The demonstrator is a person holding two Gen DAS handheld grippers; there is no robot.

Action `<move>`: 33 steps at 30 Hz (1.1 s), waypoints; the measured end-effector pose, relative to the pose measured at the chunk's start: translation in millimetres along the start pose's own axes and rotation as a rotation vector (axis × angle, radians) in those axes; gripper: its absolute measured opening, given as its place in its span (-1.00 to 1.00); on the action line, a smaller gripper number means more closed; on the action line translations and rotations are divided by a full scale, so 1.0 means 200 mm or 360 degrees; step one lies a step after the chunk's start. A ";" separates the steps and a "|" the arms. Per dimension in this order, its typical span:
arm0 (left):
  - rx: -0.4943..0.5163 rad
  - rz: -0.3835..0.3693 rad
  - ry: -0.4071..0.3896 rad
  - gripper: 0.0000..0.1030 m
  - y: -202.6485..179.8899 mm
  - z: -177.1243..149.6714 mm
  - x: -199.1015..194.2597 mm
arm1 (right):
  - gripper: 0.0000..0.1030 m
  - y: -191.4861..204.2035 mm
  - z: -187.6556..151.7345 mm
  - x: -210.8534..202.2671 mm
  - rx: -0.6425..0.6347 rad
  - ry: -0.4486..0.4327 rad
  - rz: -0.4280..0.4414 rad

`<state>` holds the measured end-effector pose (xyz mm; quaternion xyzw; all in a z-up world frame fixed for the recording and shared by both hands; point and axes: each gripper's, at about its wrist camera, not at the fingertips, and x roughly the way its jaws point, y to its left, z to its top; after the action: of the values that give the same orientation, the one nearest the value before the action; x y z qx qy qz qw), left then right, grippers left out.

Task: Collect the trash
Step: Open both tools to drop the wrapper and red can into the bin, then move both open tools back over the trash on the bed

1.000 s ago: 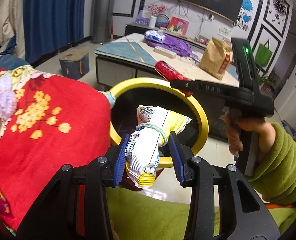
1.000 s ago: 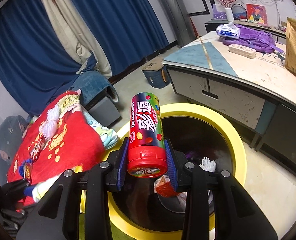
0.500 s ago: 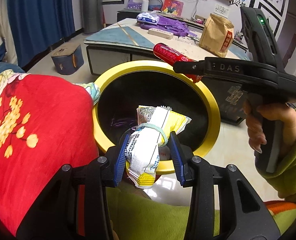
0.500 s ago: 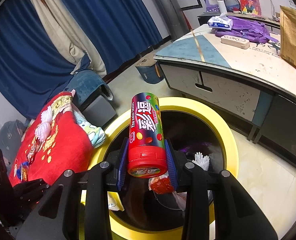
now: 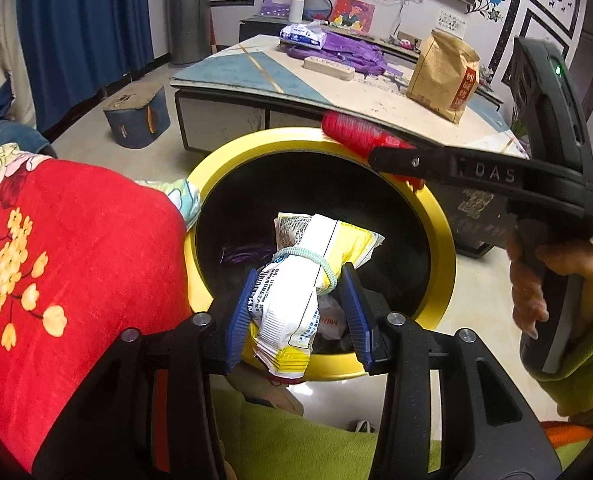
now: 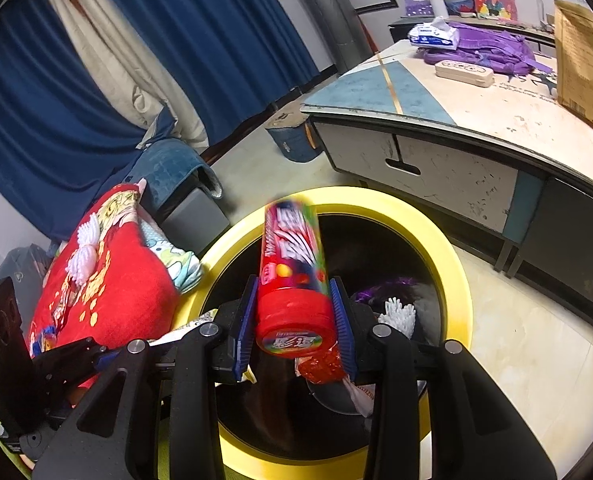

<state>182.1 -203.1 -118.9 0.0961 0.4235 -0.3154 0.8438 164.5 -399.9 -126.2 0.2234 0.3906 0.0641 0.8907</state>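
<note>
My left gripper (image 5: 298, 312) is shut on a yellow-and-white snack bag (image 5: 296, 280) tied with a green band, held over the near rim of a yellow-rimmed black bin (image 5: 444, 240). My right gripper (image 6: 294, 322) holds a red candy tube (image 6: 292, 276) between its blue pads over the same bin (image 6: 452, 280). The tube looks motion-blurred and tilted, and the jaws stand slightly wider than it. The tube also shows in the left wrist view (image 5: 356, 136), above the bin's far rim. Wrappers and purple scraps (image 6: 384, 292) lie inside the bin.
A red floral cushion (image 5: 68, 248) presses against the bin's left side. A low table (image 6: 496, 120) behind the bin carries a brown paper bag (image 5: 442, 72), purple cloth and a tissue pack. A blue stool (image 5: 138, 116) stands on the floor. Blue curtains hang at the left.
Both grippers moved closer over the bin. The candy tube now looks blurred and tilted, and the right jaws have spread a little. The snack bag stays gripped.
</note>
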 end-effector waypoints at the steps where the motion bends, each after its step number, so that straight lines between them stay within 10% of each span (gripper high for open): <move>1: -0.0008 0.0014 -0.0010 -0.20 0.01 0.00 -0.01 | -0.22 -0.01 0.00 0.00 0.0019 -0.0006 0.0005; 9: -0.0127 0.0050 -0.0113 0.78 0.08 0.00 -0.12 | 0.20 -0.05 0.03 -0.06 0.0091 -0.0095 -0.0047; 33: -0.0361 0.0392 -0.0512 0.79 0.26 -0.11 -0.64 | 0.42 0.29 0.03 -0.18 -0.0164 -0.0236 -0.0001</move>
<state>143.2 -96.2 -39.0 0.0001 0.3015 -0.1718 0.9379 146.7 -360.6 -73.1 0.1812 0.3199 0.0673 0.9275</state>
